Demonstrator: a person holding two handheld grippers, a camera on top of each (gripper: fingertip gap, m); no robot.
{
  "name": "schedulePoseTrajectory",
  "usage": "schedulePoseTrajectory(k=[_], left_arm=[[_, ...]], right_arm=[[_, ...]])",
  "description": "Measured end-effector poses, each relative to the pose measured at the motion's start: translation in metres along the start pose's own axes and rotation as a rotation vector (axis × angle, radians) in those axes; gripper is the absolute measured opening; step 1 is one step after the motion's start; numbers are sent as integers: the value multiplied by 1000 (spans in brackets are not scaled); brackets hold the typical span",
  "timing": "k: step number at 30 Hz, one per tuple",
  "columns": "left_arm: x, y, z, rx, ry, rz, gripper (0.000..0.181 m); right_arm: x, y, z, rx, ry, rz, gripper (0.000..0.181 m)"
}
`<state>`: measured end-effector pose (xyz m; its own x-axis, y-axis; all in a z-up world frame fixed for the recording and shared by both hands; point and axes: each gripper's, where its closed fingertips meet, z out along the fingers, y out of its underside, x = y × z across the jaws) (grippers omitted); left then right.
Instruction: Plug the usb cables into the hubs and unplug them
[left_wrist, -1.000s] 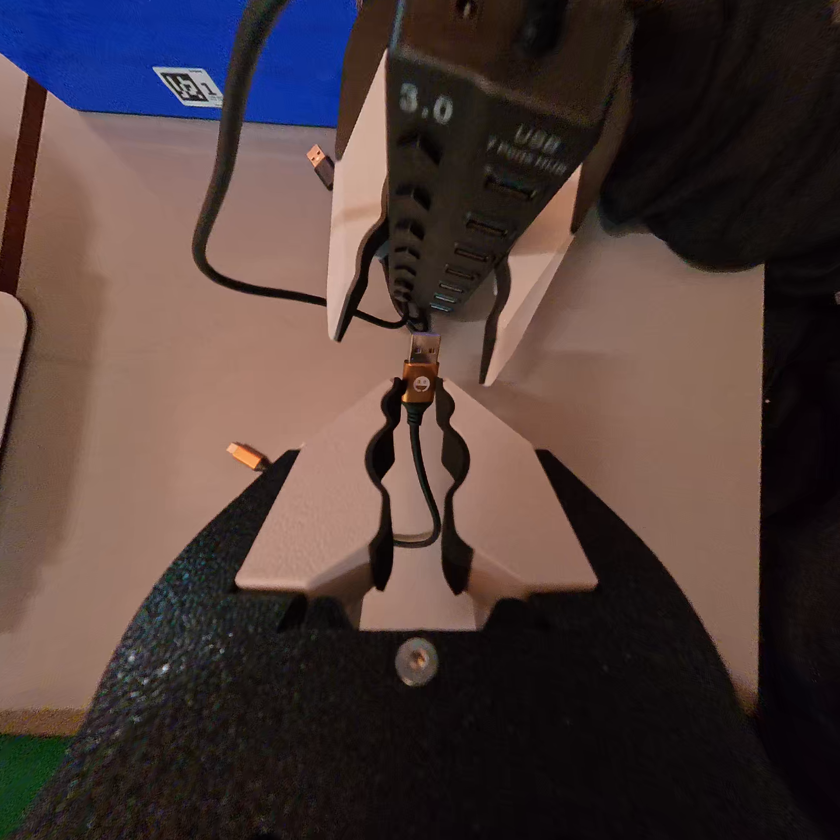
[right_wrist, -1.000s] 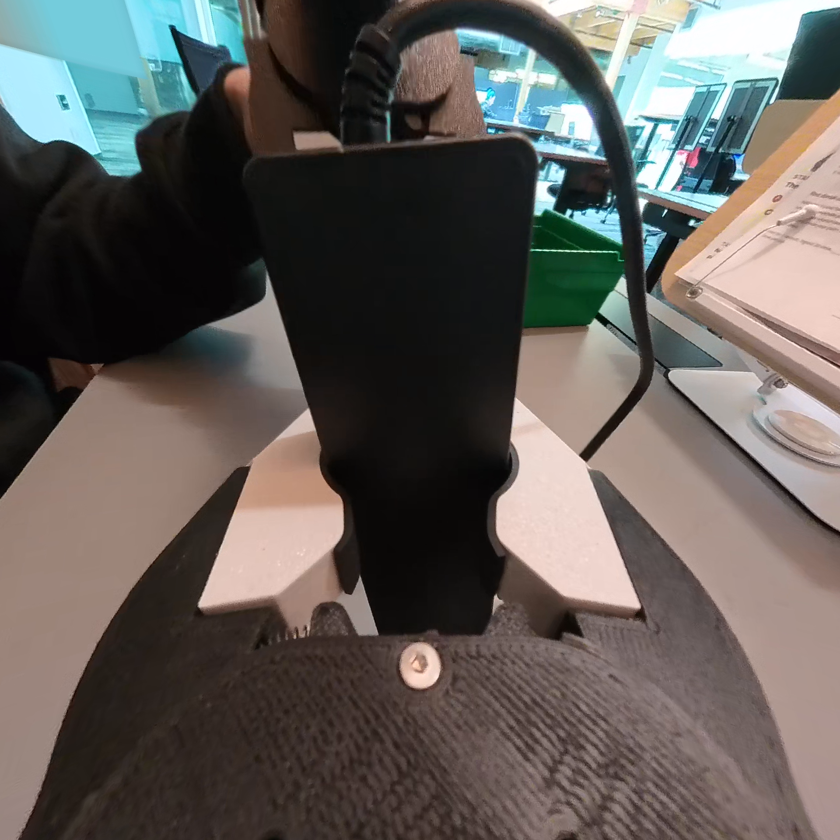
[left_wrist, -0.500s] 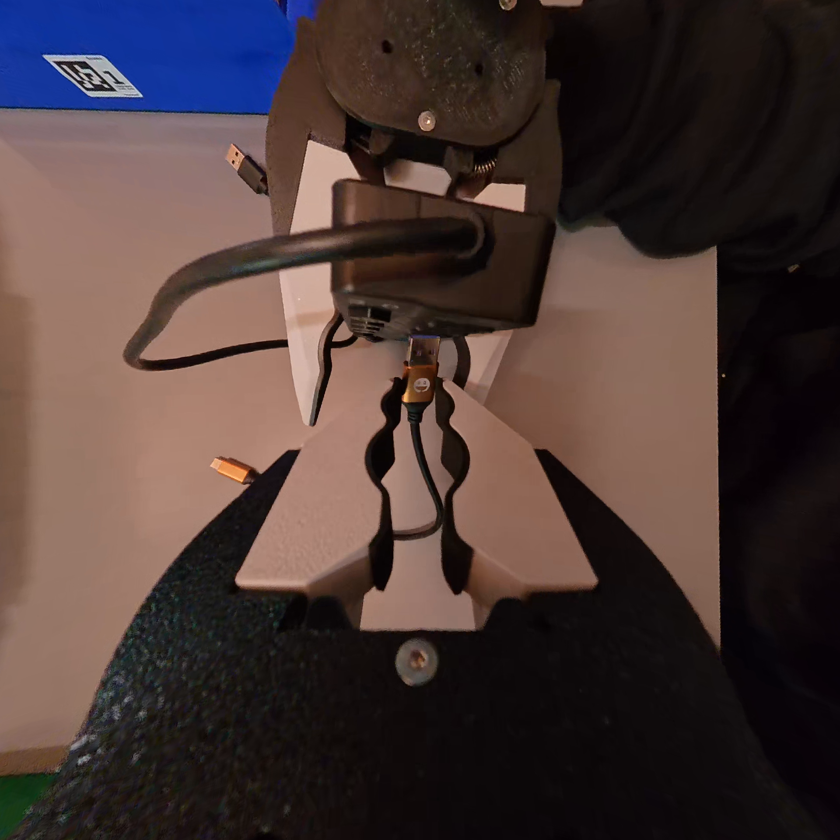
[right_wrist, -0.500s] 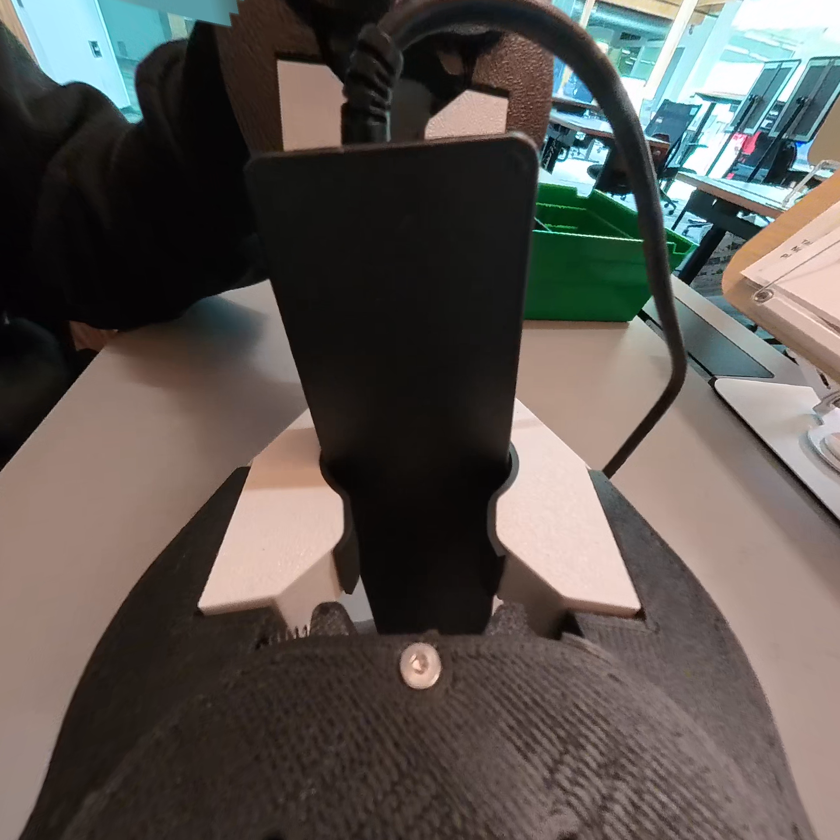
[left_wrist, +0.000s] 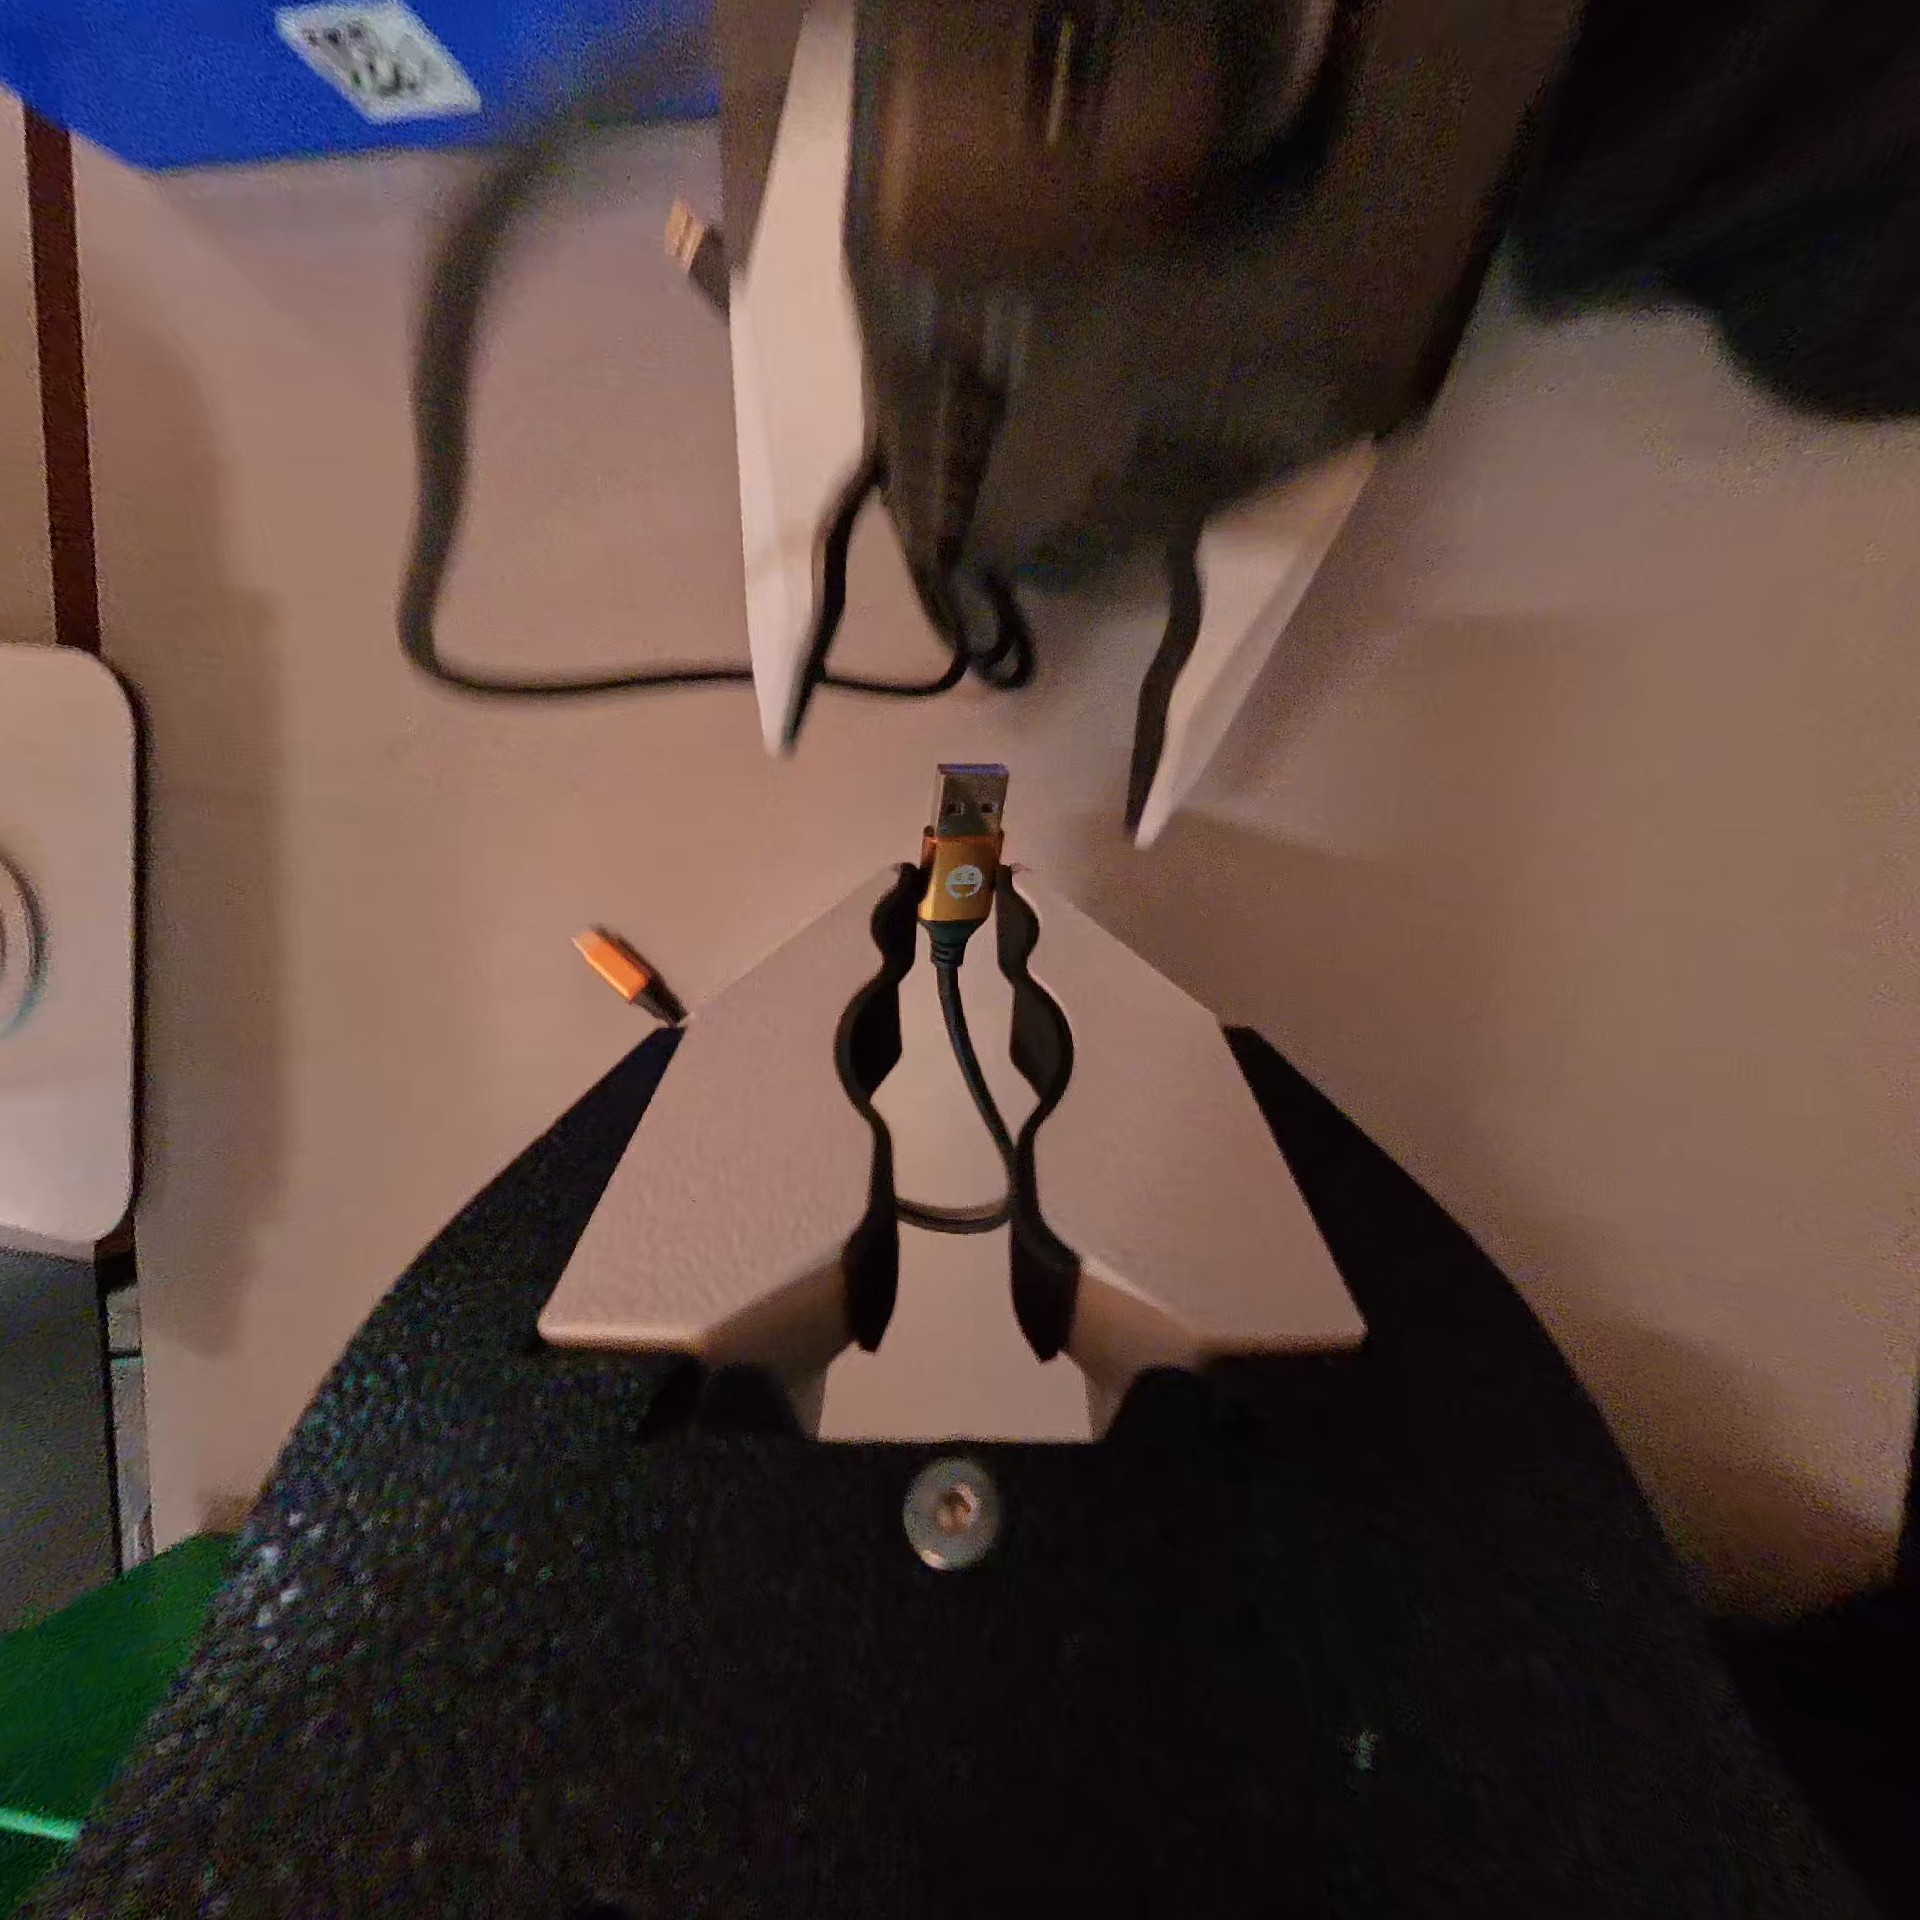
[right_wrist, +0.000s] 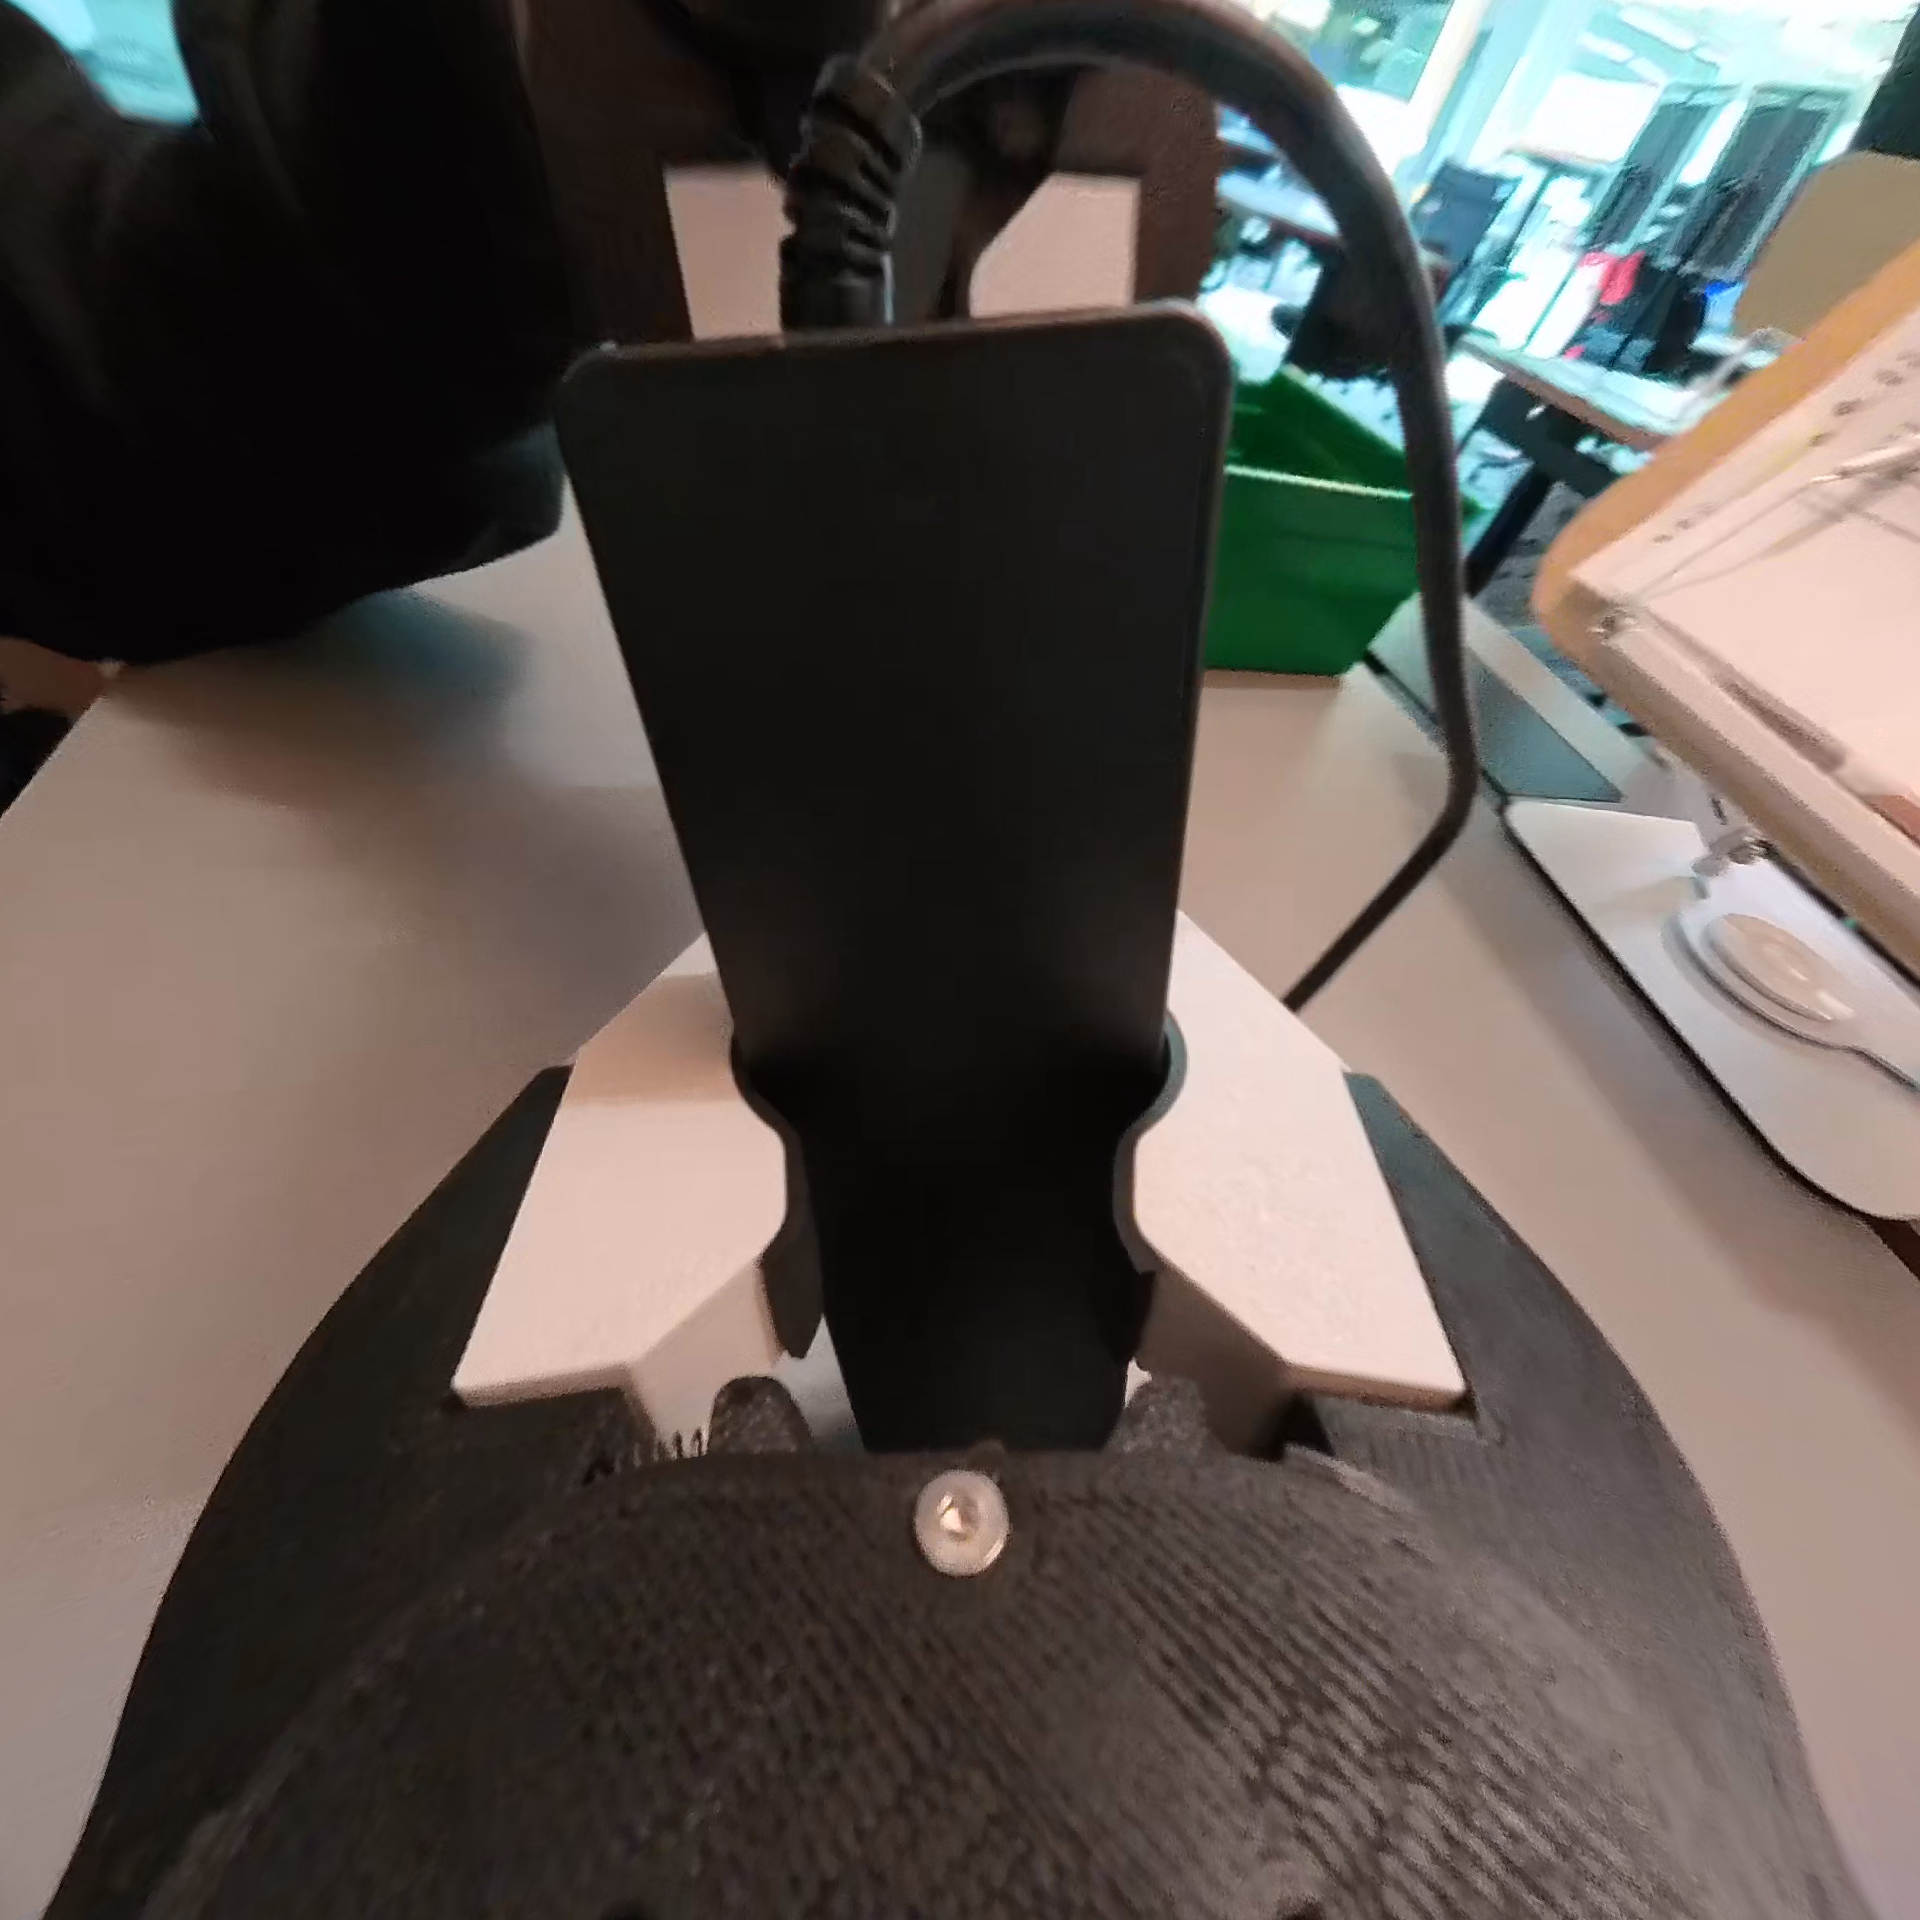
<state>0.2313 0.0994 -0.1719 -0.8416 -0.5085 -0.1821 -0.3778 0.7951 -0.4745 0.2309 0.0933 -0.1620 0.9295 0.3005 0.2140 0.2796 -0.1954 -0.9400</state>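
Had my left hand-held gripper (left_wrist: 961, 883) clamped on the orange USB plug (left_wrist: 964, 847), its tip just short of the black USB hub (right_wrist: 894, 727) gripped in my right hand-held gripper (right_wrist: 961, 1226) over the tabletop (left_wrist: 1455, 1039). Ports were blurry, so I figured squaring plug to slot and pushing straight, gently, was best.

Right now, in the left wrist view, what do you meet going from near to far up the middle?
Left tongs pinching the orange plug → plug's metal tip → bare table → right tongs holding the blurry black hub.
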Motion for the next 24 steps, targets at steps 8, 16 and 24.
schedulePoseTrajectory(k=[8, 16, 24], left_arm=[[4, 25, 70, 96, 225, 94, 13], [9, 34, 77, 153, 265, 136, 22], [9, 26, 85, 202, 281, 93, 13]], right_arm=[[41, -16, -36, 179, 183, 119, 62], [41, -12, -33, 152, 184, 113, 62], [39, -15, -33, 157, 175, 108, 62]])
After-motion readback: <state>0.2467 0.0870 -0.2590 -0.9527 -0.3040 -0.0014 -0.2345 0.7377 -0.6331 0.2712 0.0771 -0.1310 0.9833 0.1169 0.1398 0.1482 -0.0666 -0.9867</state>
